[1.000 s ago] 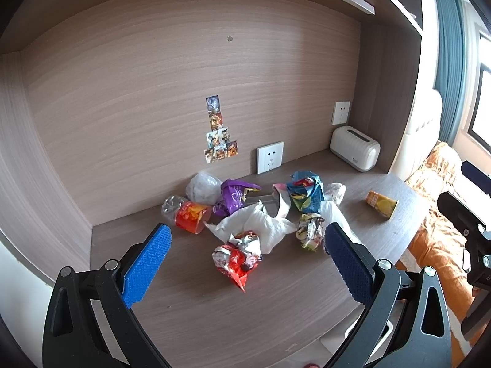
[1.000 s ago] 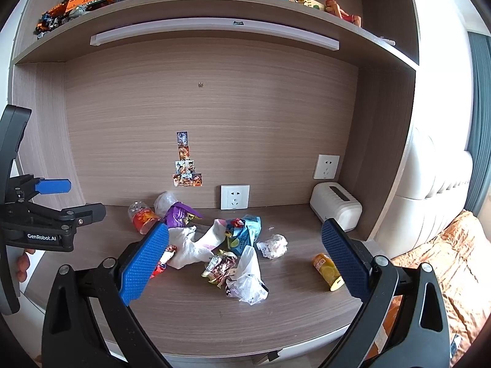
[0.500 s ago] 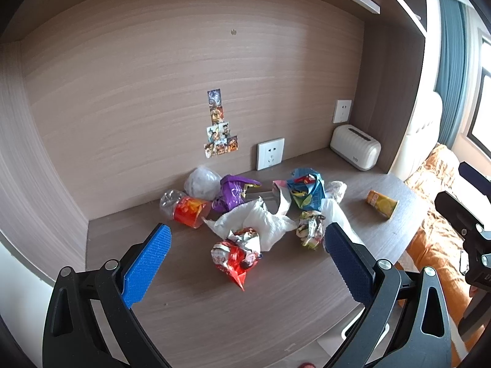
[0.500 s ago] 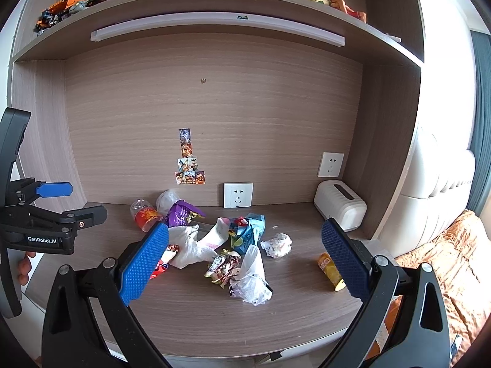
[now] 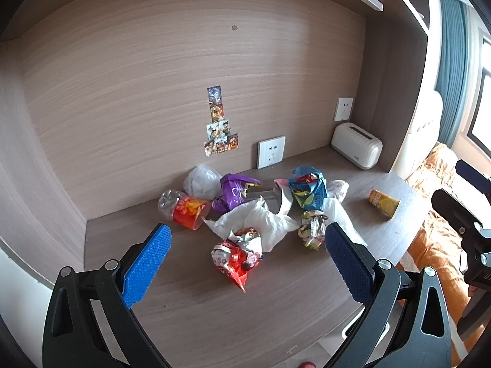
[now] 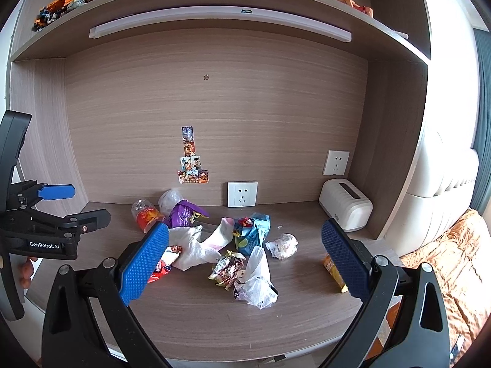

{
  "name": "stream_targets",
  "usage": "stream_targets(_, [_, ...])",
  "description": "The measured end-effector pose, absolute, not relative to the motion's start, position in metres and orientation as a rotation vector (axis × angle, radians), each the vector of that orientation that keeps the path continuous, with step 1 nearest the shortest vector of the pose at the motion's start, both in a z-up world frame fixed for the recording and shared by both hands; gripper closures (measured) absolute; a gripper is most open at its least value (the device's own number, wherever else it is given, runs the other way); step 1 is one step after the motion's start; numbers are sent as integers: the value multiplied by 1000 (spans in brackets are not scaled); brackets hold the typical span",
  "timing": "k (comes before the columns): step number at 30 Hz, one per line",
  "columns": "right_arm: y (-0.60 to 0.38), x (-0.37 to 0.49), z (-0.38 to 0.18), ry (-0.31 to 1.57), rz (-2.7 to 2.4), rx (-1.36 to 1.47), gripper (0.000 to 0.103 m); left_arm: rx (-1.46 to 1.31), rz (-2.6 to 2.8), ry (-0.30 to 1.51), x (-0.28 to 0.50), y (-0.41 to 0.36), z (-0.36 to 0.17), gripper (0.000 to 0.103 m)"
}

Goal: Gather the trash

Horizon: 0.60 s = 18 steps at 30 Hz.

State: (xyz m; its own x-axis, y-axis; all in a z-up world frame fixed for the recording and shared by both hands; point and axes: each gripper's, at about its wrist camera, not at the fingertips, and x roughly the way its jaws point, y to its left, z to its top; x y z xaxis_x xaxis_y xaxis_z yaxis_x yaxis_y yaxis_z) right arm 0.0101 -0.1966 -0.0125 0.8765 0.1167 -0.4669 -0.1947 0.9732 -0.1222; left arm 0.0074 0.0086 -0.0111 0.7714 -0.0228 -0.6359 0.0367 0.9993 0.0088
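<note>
A heap of trash lies on the wooden desk [image 5: 190,316]: a red snack wrapper [image 5: 236,257], white crumpled paper [image 5: 257,220], a purple bag [image 5: 233,191], a crushed bottle with a red label [image 5: 184,207], a blue-green bag [image 5: 307,188], a small foil wrapper [image 5: 311,228] and an orange can [image 5: 383,202]. My left gripper [image 5: 245,263] is open and empty, above the desk in front of the red wrapper. My right gripper [image 6: 242,260] is open and empty, farther back, facing the heap with a clear plastic bag [image 6: 256,285] and a paper ball [image 6: 282,245] near its middle.
A white toaster-like box [image 5: 356,150] stands at the back right by the side panel. Wall sockets [image 5: 270,151] and stickers [image 5: 218,122] are on the back panel. A shelf with a light bar [image 6: 221,20] is overhead. An orange blanket [image 6: 445,260] lies to the right.
Both grippers have moved a little forward toward the heap and the views have tilted slightly. Both stay open; nothing on the desk has moved.
</note>
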Motion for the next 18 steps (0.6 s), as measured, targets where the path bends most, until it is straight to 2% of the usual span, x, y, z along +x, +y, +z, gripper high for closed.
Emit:
stream_targets(8, [-193,18,-25,508,168,-172,4,15,-50,695,13,11,-20,5])
stream_targets(18, [-176,51,-64,590,179,-145,4,85,-39,760,39,12,-59,5])
